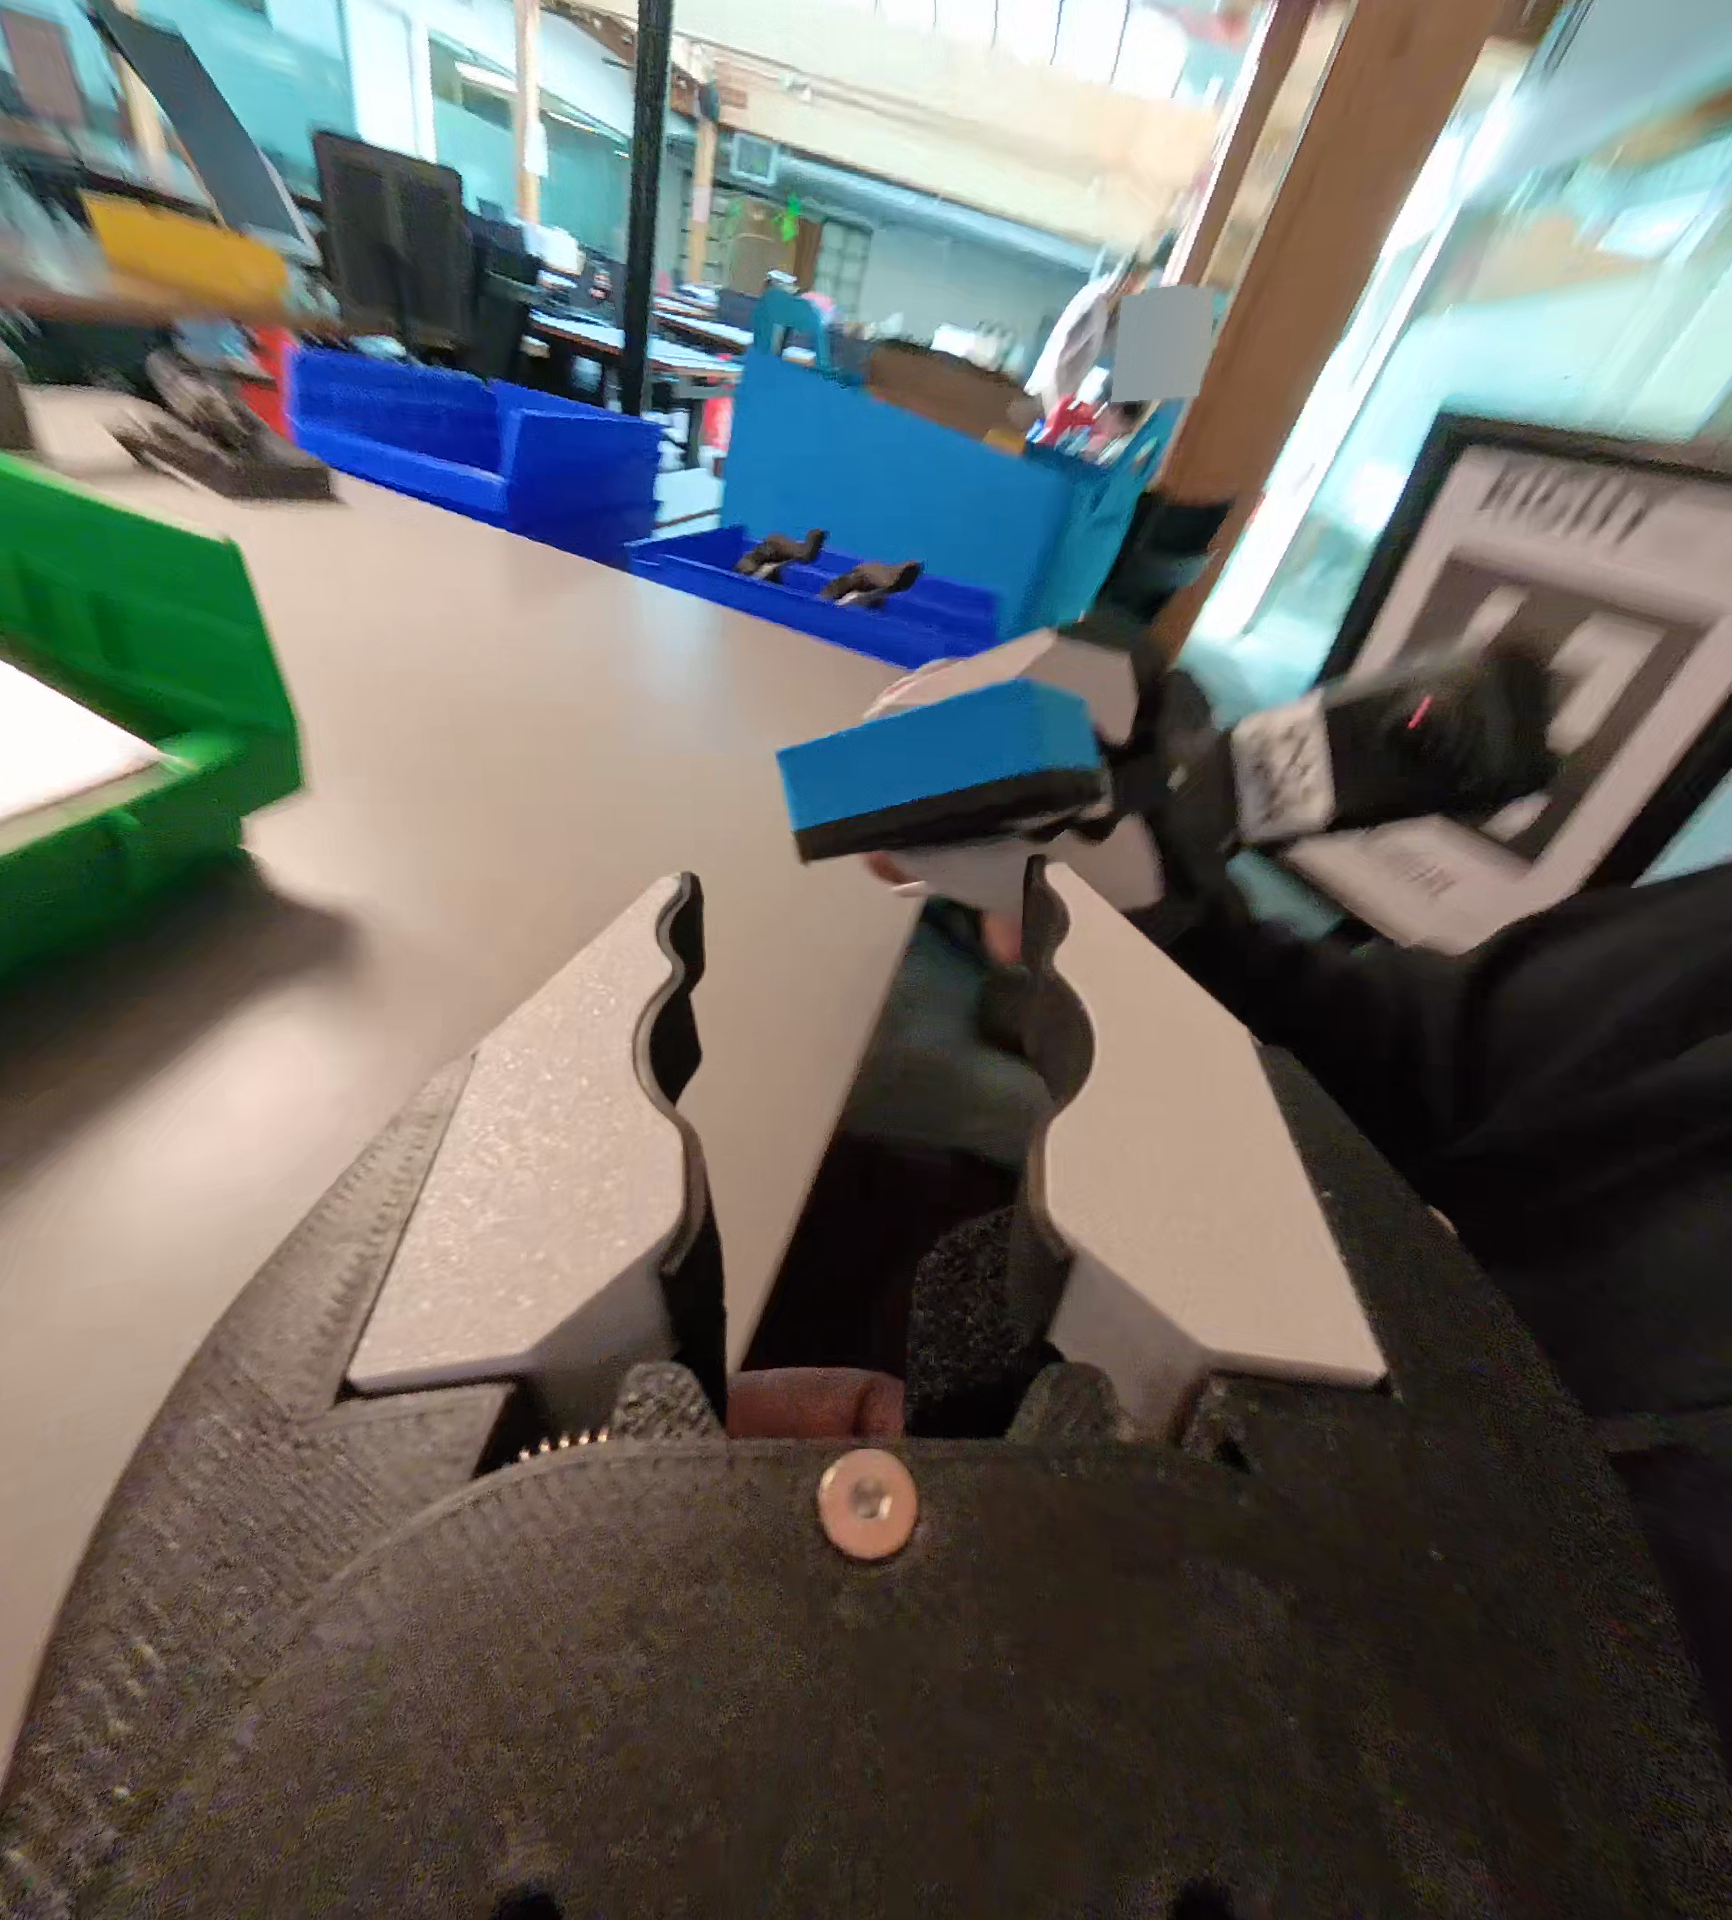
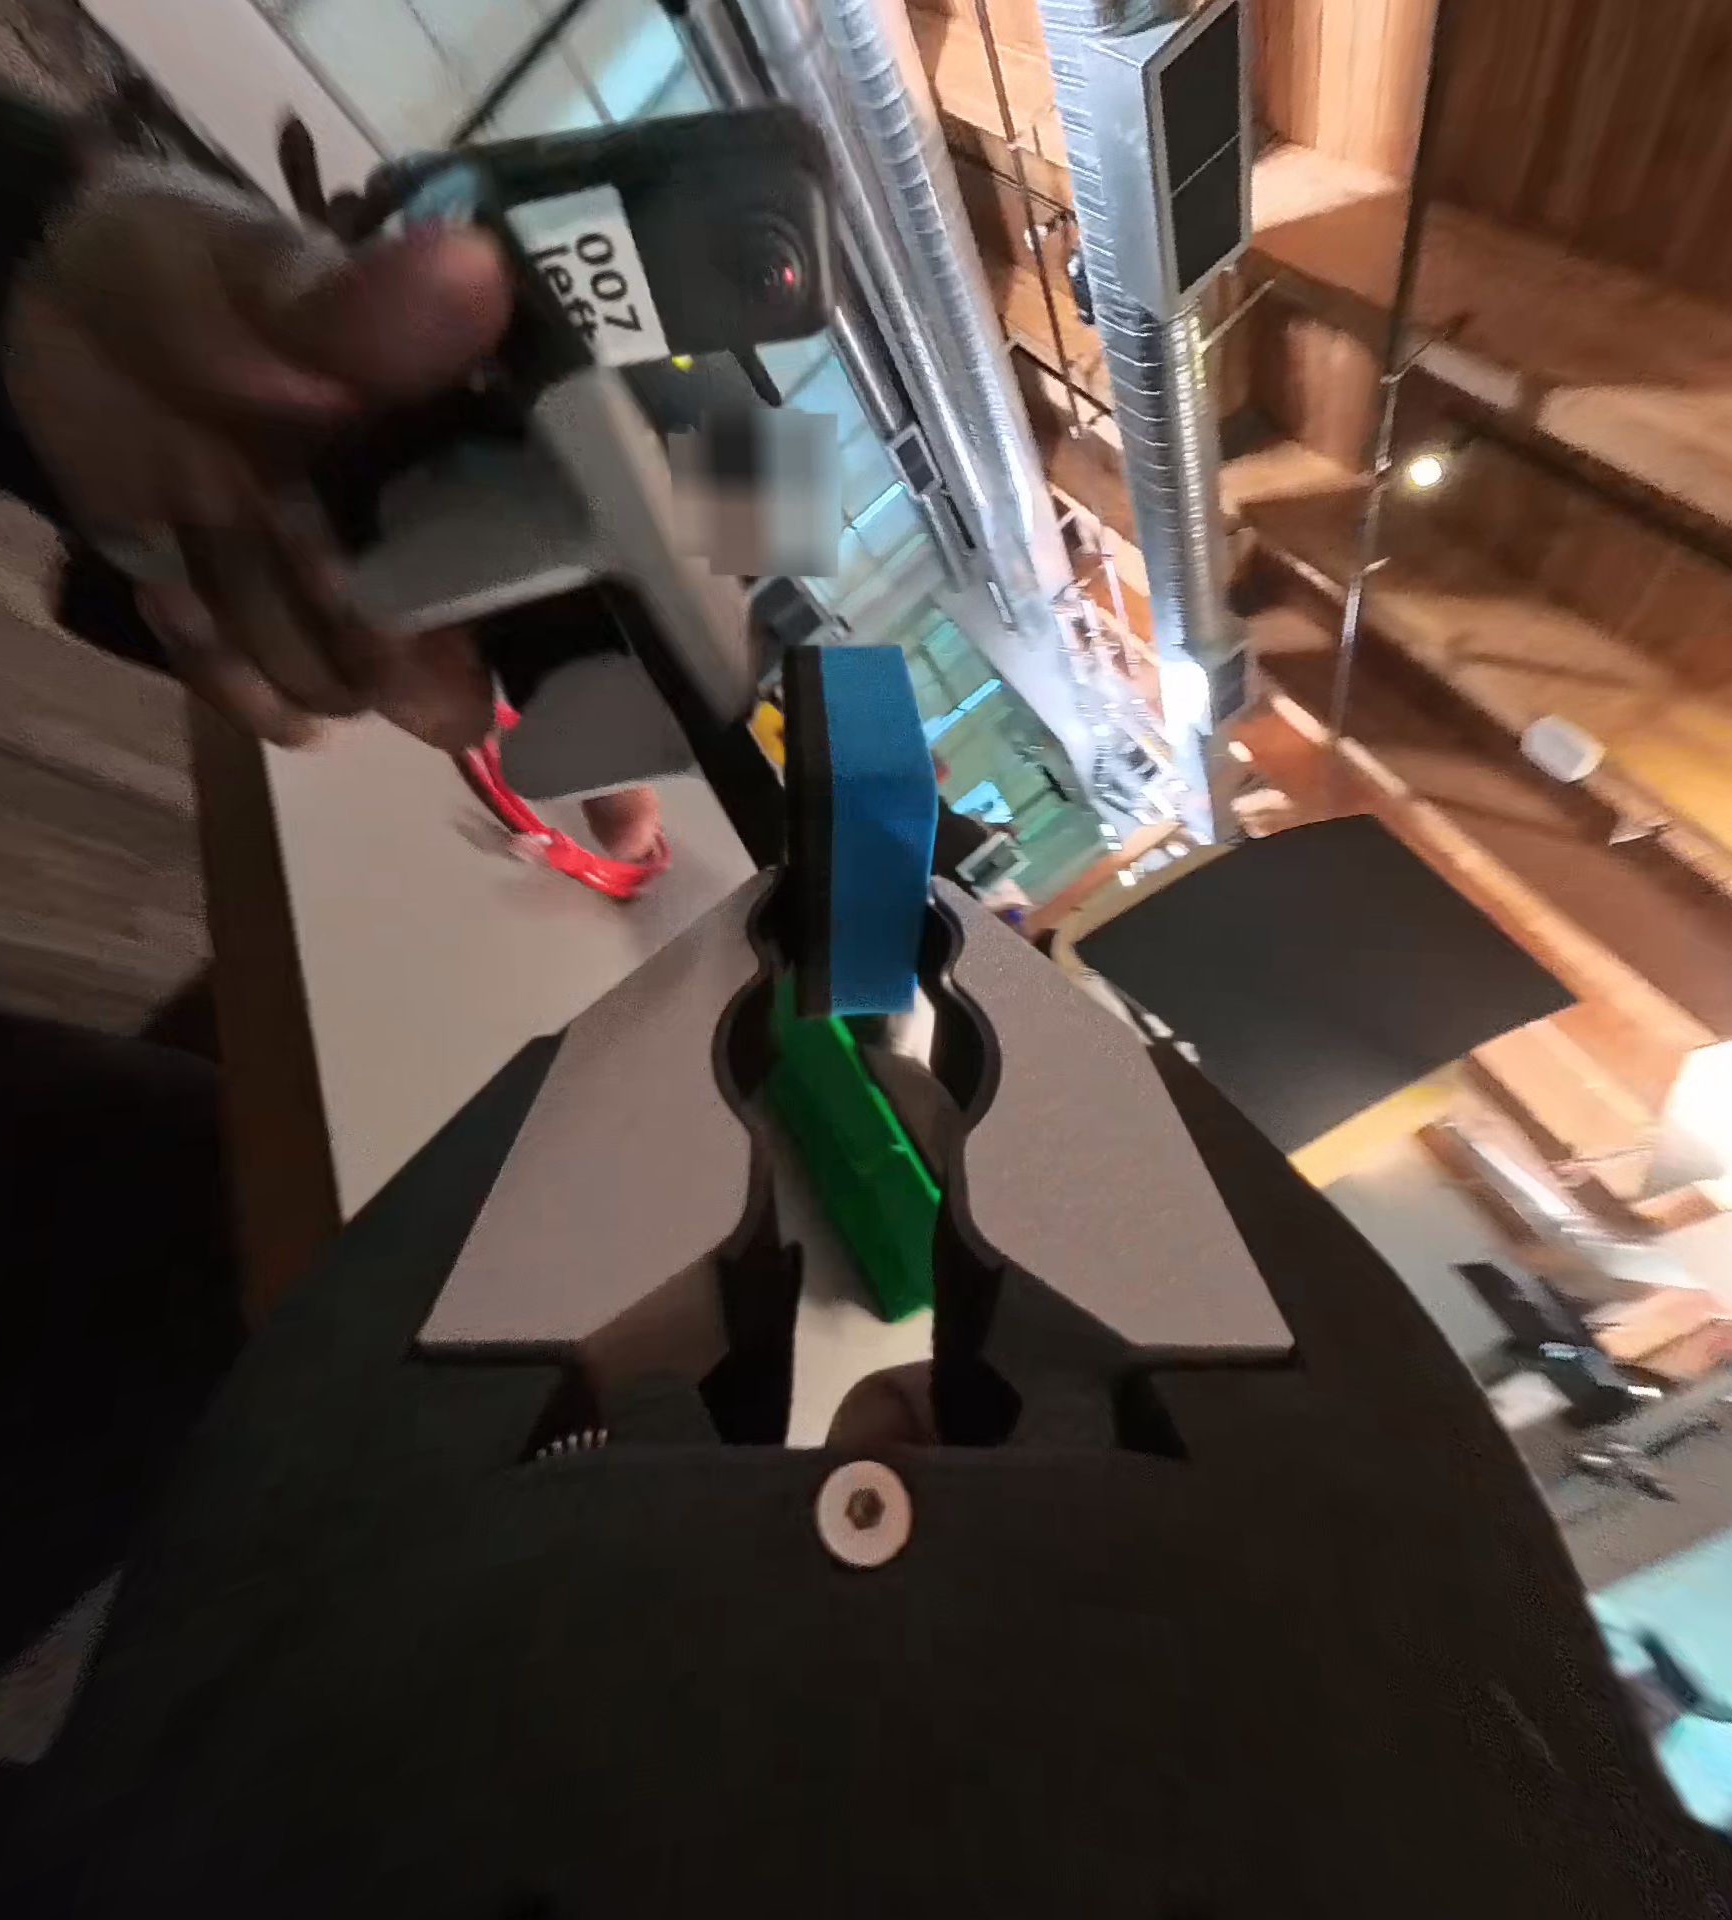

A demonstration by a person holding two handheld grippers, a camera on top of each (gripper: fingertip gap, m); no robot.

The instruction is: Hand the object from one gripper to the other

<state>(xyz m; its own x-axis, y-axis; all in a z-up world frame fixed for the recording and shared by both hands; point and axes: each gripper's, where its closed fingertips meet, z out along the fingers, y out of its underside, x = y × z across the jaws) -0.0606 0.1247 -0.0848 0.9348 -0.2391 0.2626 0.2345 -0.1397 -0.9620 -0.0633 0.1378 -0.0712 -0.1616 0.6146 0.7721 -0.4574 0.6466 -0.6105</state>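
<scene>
A block [image 1: 935, 764] with a blue top and a black foam base is clamped between the grey fingers [image 1: 1070, 670] of my right gripper, in the air above the table edge. In the right wrist view my right gripper [image 2: 857, 914] is shut on the block [image 2: 872, 821], which stands on edge and sticks out past the fingertips. My left gripper [image 1: 862, 899] is open and empty, its tips just below the block and not touching it. It also shows in the right wrist view [image 2: 633, 634], held by a hand at the upper left.
A green bin [image 1: 103, 644] stands on the grey table [image 1: 488, 748] at the left. Blue bins [image 1: 488, 447] and a blue tray [image 1: 696, 566] with black clips stand at the back. A framed picture [image 1: 1568, 665] leans at the right. A red object [image 2: 571, 842] lies on the table. Left and right tips are no more than a few centimetres apart.
</scene>
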